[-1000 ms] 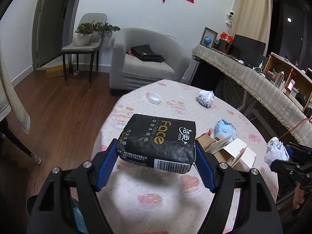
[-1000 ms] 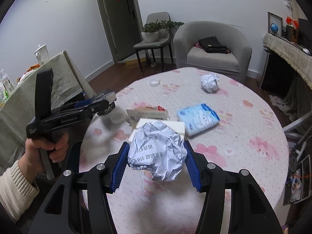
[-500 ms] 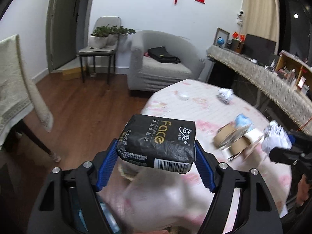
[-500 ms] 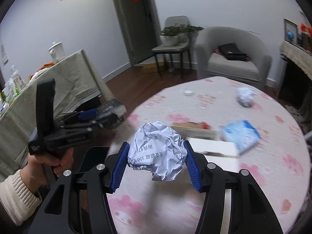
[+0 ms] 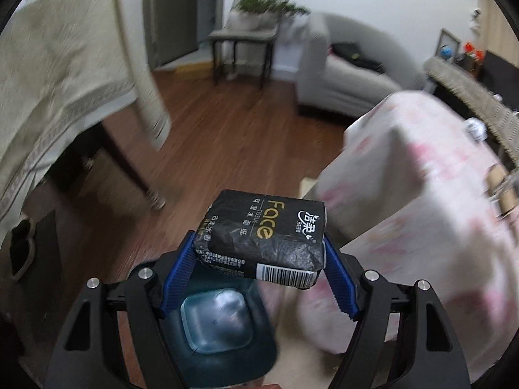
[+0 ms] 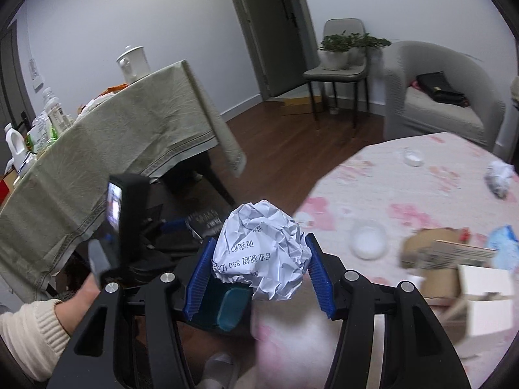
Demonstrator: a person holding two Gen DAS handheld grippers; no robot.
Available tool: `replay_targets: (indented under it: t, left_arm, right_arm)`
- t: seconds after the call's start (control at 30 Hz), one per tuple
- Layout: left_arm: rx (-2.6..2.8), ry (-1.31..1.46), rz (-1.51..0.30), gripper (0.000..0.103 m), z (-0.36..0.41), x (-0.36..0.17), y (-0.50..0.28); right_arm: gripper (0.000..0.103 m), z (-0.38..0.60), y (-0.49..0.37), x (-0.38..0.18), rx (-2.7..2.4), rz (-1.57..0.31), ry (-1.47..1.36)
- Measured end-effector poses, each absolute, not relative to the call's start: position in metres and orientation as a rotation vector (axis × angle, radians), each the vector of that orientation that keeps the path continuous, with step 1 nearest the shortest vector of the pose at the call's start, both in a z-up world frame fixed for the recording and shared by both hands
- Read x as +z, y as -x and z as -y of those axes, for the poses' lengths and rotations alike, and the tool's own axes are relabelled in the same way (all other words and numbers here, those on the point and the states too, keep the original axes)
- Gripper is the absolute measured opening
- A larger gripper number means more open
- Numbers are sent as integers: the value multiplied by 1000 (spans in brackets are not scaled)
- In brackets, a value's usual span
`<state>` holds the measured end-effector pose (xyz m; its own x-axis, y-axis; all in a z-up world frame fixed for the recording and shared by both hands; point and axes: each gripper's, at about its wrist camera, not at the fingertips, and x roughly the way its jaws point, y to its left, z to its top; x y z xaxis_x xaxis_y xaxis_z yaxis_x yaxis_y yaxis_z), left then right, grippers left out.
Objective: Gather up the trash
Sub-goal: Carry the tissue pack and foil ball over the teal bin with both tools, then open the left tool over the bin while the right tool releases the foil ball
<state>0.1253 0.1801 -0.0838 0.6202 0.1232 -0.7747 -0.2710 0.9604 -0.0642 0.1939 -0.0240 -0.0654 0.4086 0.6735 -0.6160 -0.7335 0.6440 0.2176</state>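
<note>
**Two loads over the bin: line up before letting go**

The left gripper [image 5: 259,256] is clamped on a black tissue pack [image 5: 263,238], its blue pads pressing the pack's short ends. The right gripper [image 6: 258,269] is clamped on a crumpled paper ball [image 6: 261,254] in the same way. Below and just behind the left tongs sits a dark teal trash bin [image 5: 220,324], its open mouth and pale floor showing beneath the pack; from the right wrist view, part of the same bin [image 6: 223,304] shows under the ball.

The step in hand is likely the drop. The pack appears to hang over the bin's far rim rather than its middle, so the person would do well to draw the left tongs back a little until the pack sits squarely above the opening, then part the jaws fully. The pack is wide and may catch a rim if tilted. The ball is light and could bounce, so a low release suits it. To the right of both tongs, the table with the pink cloth [image 6: 421,194] bears more litter: another paper ball [image 6: 499,178] and cardboard [image 6: 434,256].
</note>
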Motion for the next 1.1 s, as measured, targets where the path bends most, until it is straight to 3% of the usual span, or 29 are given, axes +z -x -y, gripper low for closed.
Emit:
replay_targets:
  t: [0.4,0.7,0.77,0.8,1.1]
  left_arm:
    - [365,289,-1138,77,-258,-169,-95]
    - [345,302,-1308,77,-274,-220,-84]
    - [336,306,-1316,81,-276,-221,-83]
    - [334,311,-1312,88,-279,-219,-81]
    - [377,297,-1138,90,-296,-169,-62]
  right_arm:
    - [57,-62,-188,-98,987,-807,138]
    - [57,-108,-181,-129,1015,-876,208]
    - [57,-113,-183,-137,1013,-897,219]
    - [57,-115,-184,-140,1011,-906,221]
    - [57,-142,-194,-184,967,-993,259]
